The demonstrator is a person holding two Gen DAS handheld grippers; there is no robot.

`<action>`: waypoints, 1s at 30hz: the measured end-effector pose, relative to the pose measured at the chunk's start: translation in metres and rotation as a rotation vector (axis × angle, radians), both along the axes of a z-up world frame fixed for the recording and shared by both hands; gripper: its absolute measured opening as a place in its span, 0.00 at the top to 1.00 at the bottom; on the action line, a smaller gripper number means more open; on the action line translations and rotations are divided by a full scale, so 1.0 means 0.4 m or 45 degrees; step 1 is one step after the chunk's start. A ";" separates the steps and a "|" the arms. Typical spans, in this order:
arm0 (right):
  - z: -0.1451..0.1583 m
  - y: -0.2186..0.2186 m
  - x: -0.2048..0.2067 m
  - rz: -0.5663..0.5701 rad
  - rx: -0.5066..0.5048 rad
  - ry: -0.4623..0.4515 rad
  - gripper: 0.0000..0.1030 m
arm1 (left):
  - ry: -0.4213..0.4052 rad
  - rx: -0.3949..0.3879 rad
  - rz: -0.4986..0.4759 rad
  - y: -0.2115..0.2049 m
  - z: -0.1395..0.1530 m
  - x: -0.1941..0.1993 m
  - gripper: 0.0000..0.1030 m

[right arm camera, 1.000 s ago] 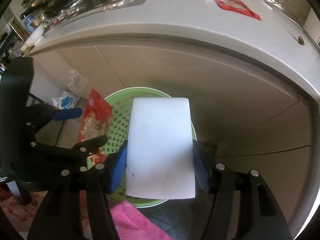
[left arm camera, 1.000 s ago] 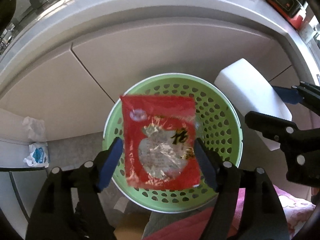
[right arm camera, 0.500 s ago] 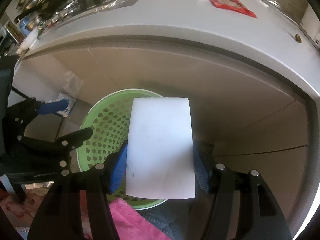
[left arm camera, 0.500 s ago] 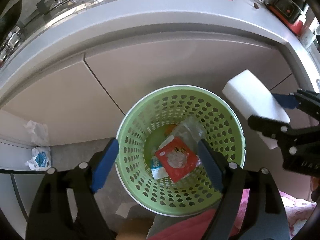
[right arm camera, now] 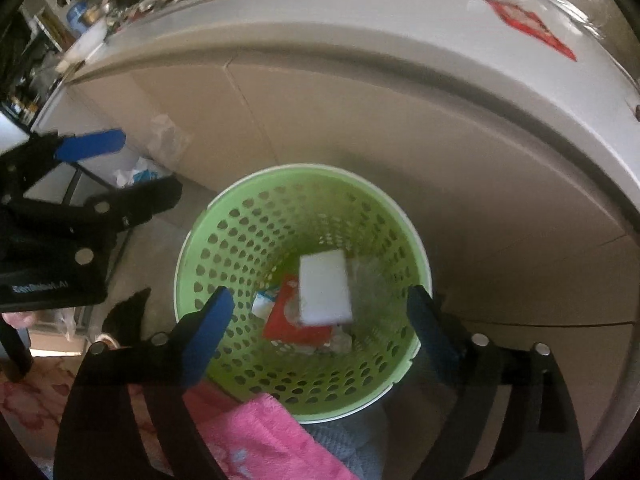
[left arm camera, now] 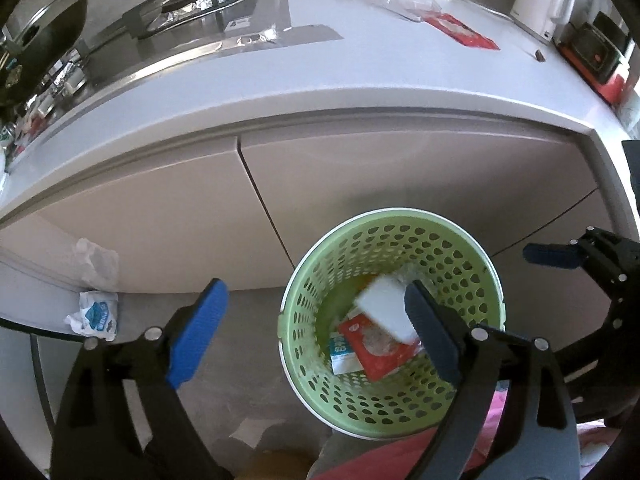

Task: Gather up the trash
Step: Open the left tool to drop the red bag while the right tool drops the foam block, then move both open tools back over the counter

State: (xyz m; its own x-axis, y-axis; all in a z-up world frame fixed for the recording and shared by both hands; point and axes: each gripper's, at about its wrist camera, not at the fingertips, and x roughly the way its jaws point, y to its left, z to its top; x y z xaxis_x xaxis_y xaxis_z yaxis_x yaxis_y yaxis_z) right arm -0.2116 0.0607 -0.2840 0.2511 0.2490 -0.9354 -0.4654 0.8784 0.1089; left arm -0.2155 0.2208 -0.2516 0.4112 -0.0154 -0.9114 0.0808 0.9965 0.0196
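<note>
Both tools hang over the green bin [right arm camera: 304, 280], which stands on the floor against the cabinet front under the desk [left arm camera: 360, 76].

Left tool [left arm camera: 316, 328]: jaws opening, nothing between them. One blue pad crosses the bin mouth in its own view; the other sits over bare floor.

Right tool [right arm camera: 320, 324]: jaws opening, nothing gripped. The white block [right arm camera: 325, 287] lies low in the bin, clear of both pads and blurred; whether it has settled cannot be told.

Contents of bin: the white block on top of a red wrapper [right arm camera: 288, 320], with a small blue-and-white packet [left arm camera: 342, 350] beside the wrapper.

Remaining trash, by judgement:
- A red packet [left arm camera: 460, 32] lies flat on the desk near a clear plastic sheet. It looks like thin foil film: light, limp, slippery. Best taken by an edge or corner, pads across the thin way; a flat pinch from above may slide off.
- A crumpled white-and-blue bag [left arm camera: 94, 314] lies on the floor by the cabinet foot, with crumpled white plastic [left arm camera: 98, 264] just above it. Both look soft and weightless; a grip on any raised fold should hold, though loose film may trail.

Handling of the block, by judgement: light and squarish, possibly foam or sponge. It would be held best across its narrow sides.

Risk: the bin is light and perforated; a knock from either tool could tip it.
</note>
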 end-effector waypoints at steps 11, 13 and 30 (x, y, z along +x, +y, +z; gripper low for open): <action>0.128 -0.173 0.130 -0.246 0.021 -0.178 0.07 | -0.032 -0.059 0.023 -0.032 0.055 0.086 0.16; 0.155 -0.212 0.166 -0.300 0.007 -0.229 0.06 | -0.060 -0.055 0.009 -0.057 0.079 0.124 0.15; 0.220 -0.615 0.600 -0.612 -0.040 -0.443 0.10 | -0.149 0.018 -0.057 -0.312 0.181 0.426 0.12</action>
